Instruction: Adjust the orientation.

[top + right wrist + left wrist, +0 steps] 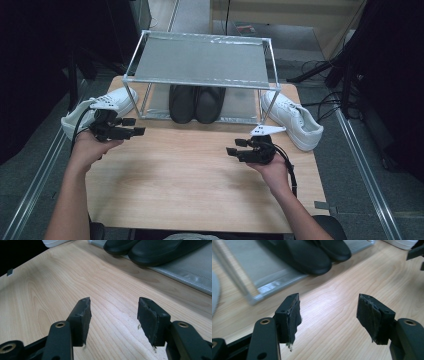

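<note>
A pair of black shoes (196, 103) stands on the lower shelf of a silver two-tier rack (200, 60) at the back of the wooden table (190, 185); their toes appear in the left gripper view (312, 257) and the right gripper view (147, 251). One white sneaker (102, 107) lies left of the rack, another white sneaker (292, 120) right of it. My left gripper (134, 127) hovers by the left sneaker, open and empty, jaws pointing right. My right gripper (235, 148) is over the table's right half, open and empty, jaws pointing left.
The rack's top shelf (200, 62) is bare mesh. Metal rails (365, 170) run along the floor on both sides of the table. A black tripod and cables (330, 70) stand at the back right. Bare wood lies between the two grippers.
</note>
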`<action>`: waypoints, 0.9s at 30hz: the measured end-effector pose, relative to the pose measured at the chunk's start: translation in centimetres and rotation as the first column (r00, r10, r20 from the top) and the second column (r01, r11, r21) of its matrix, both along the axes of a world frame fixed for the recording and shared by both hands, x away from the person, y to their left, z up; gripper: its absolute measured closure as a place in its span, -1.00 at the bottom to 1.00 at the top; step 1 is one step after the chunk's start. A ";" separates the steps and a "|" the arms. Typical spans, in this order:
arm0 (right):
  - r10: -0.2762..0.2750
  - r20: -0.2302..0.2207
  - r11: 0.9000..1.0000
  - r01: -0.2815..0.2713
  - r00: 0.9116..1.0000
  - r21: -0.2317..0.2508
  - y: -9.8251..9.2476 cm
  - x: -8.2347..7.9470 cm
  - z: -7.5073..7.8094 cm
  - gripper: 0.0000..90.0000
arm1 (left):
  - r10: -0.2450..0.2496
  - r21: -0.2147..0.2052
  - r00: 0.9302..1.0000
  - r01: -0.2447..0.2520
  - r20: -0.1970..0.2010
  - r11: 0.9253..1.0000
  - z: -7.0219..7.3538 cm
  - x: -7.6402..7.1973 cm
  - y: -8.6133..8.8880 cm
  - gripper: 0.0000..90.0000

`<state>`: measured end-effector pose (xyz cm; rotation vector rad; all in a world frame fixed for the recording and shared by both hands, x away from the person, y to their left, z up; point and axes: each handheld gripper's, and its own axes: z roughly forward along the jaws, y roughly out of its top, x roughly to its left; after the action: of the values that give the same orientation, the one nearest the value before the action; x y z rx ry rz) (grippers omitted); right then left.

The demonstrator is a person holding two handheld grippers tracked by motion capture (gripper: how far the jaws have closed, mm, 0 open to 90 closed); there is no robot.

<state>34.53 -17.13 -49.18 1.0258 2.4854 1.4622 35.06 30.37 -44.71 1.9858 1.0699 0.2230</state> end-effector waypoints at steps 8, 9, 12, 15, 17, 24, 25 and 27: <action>-0.002 -0.003 1.000 0.002 1.000 -0.001 -0.1 -0.1 0.0 0.01 | 0.058 0.022 0.998 -0.058 -0.010 0.998 -0.6 0.0 2.6 -0.20; -0.001 -0.003 1.000 0.001 1.000 -0.002 -0.1 -0.1 0.0 0.01 | 0.070 0.013 0.998 -0.070 -0.006 0.997 -0.6 0.0 3.0 -0.20; -0.001 -0.001 1.000 0.001 1.000 -0.008 -0.1 -0.1 -0.1 0.01 | 0.093 0.002 0.996 -0.093 0.002 0.996 -0.5 -0.1 4.2 -0.19; -0.002 -0.006 1.000 0.002 1.000 -0.013 -0.1 -0.2 -0.2 0.01 | 0.119 -0.001 0.993 -0.119 0.006 0.993 -0.3 -0.1 5.3 -0.19; -0.006 -0.005 1.000 0.006 1.000 -0.019 -0.1 -0.3 -0.2 0.01 | 0.137 -0.018 0.991 -0.137 0.001 0.990 -0.3 -0.1 6.1 -0.19; -0.024 -0.002 0.999 0.024 1.000 -0.026 -0.6 -0.6 -0.3 0.01 | 0.190 0.022 0.982 -0.190 0.003 0.981 -0.3 0.5 8.3 -0.17; -0.030 -0.005 0.999 0.030 1.000 -0.025 -0.7 -0.7 -0.3 0.01 | 0.196 0.024 0.981 -0.197 0.004 0.980 -0.2 0.5 8.7 -0.17; -0.039 -0.011 0.999 0.039 0.999 -0.024 -1.0 -0.8 -0.3 0.01 | 0.215 0.026 0.976 -0.216 0.009 0.976 0.0 0.6 9.5 -0.16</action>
<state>33.70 -18.09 -49.53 1.0745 2.4695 1.4173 35.71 39.82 -44.76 1.8899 1.2849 0.3610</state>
